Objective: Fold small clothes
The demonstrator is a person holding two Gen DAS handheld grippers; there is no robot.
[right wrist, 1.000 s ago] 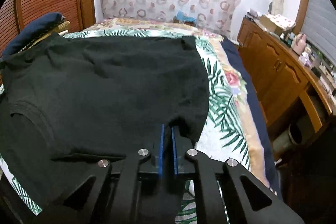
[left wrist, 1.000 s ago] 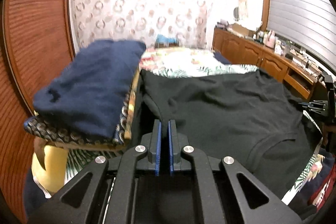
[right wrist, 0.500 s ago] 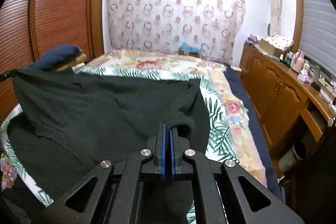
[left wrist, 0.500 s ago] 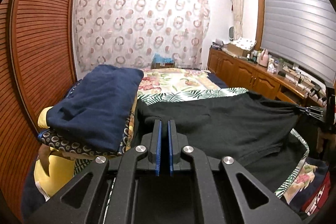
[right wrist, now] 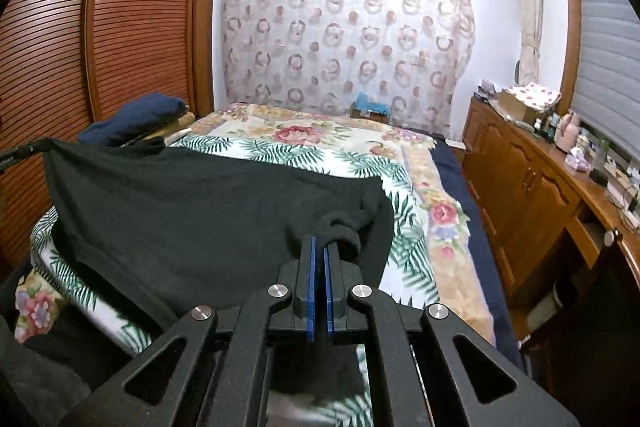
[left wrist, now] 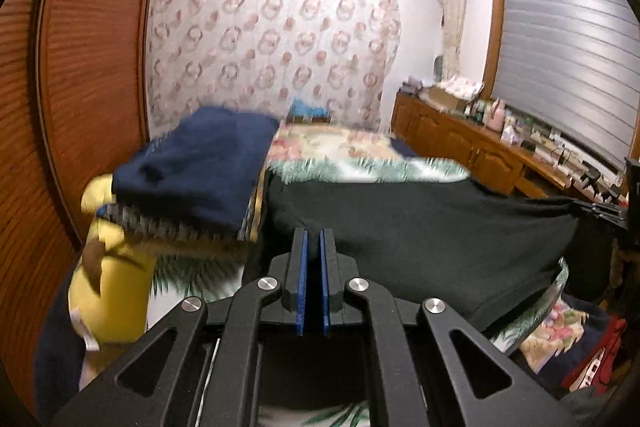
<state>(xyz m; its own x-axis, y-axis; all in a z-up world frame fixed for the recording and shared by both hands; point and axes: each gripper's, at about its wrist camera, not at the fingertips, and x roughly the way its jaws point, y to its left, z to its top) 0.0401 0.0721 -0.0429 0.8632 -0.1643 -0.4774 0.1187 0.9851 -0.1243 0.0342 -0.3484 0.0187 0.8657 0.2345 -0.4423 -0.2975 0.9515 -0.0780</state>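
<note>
A black shirt (left wrist: 420, 239) hangs stretched between my two grippers above the floral bed, its far part still on the bedspread; it also shows in the right wrist view (right wrist: 192, 215). My left gripper (left wrist: 311, 239) is shut on one edge of the shirt. My right gripper (right wrist: 319, 247) is shut on a bunched corner of the shirt. The right gripper's tip shows at the far right of the left wrist view (left wrist: 600, 209), and the left gripper's tip at the far left of the right wrist view (right wrist: 20, 151).
A stack of folded clothes topped by a navy garment (left wrist: 200, 163) sits at the bed's left side, over a yellow plush (left wrist: 108, 291). The floral bedspread (right wrist: 320, 143) stretches ahead. A wooden sideboard (right wrist: 540, 187) runs along the right; a slatted wardrobe (right wrist: 60, 47) stands left.
Both grippers have risen and pulled back, lifting the near part of the black shirt off the bed and drawing it taut between them. Both stayed shut.
</note>
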